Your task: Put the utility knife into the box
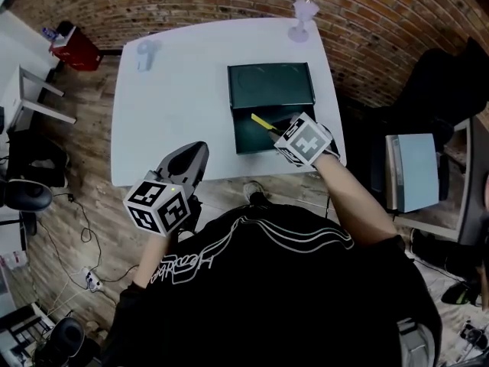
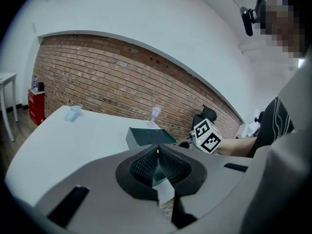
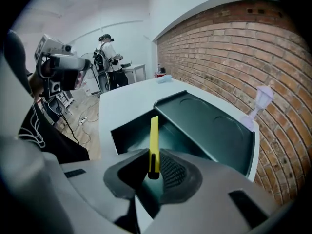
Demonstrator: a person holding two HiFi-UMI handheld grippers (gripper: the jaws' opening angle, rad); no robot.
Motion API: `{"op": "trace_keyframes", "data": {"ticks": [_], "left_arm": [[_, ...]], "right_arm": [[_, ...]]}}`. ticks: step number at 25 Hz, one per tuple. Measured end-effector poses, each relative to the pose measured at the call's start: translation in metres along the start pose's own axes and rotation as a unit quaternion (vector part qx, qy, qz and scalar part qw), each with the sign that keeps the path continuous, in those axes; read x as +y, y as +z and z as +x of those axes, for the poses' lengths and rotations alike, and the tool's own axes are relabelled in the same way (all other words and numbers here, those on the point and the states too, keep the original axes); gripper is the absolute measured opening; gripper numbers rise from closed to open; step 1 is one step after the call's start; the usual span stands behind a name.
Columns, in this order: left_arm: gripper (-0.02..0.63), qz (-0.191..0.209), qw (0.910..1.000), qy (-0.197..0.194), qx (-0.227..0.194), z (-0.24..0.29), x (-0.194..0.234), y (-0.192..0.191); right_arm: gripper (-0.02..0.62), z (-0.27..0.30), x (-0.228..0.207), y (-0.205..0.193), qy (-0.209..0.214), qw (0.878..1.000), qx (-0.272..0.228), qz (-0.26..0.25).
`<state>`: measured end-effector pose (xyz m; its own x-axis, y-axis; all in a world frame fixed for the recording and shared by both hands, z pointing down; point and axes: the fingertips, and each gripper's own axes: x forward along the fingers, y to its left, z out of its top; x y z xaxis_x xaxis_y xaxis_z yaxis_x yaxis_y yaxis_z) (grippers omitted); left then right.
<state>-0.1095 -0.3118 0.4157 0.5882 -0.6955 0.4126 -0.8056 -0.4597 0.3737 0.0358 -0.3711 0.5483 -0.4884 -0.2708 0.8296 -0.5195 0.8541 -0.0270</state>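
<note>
A dark green box lies open on the white table, its lid folded back behind it. My right gripper hovers over the box's near right corner, shut on a yellow utility knife. In the right gripper view the knife stands up between the pads, pointing over the box's hollow. My left gripper is held at the table's front edge, left of the box, shut and holding nothing. The left gripper view shows its jaw tips meeting, with the box beyond.
A pale purple goblet-shaped object stands at the table's far edge, behind the box. A clear cup lies at the far left. A red case sits on the floor at left, a chair at right. A person stands far off.
</note>
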Motion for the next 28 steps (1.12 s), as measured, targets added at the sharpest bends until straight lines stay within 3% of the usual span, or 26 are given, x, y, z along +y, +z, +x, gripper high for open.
{"op": "trace_keyframes", "data": {"ticks": [15, 19, 24, 26, 28], "left_arm": [[0.033, -0.043, 0.9987, 0.028, -0.004, 0.001, 0.036, -0.009], [0.033, -0.055, 0.9980, 0.029, -0.008, -0.003, 0.043, -0.012], [0.034, -0.058, 0.9977, 0.032, -0.013, -0.009, 0.045, -0.013], [0.034, -0.056, 0.9978, 0.031, -0.015, -0.012, 0.044, -0.011], [0.033, -0.054, 0.9979, 0.031, -0.016, -0.015, 0.043, -0.010]], "right_arm": [[0.069, 0.053, -0.020, -0.036, 0.002, 0.990, 0.131, -0.051], [0.071, 0.057, -0.014, -0.028, 0.018, 0.992, 0.115, -0.056], [0.074, 0.055, -0.020, -0.037, -0.001, 0.988, 0.142, -0.063], [0.093, 0.054, -0.022, -0.037, -0.010, 0.987, 0.146, -0.063], [0.178, 0.053, -0.019, -0.036, -0.003, 0.989, 0.140, -0.055]]}}
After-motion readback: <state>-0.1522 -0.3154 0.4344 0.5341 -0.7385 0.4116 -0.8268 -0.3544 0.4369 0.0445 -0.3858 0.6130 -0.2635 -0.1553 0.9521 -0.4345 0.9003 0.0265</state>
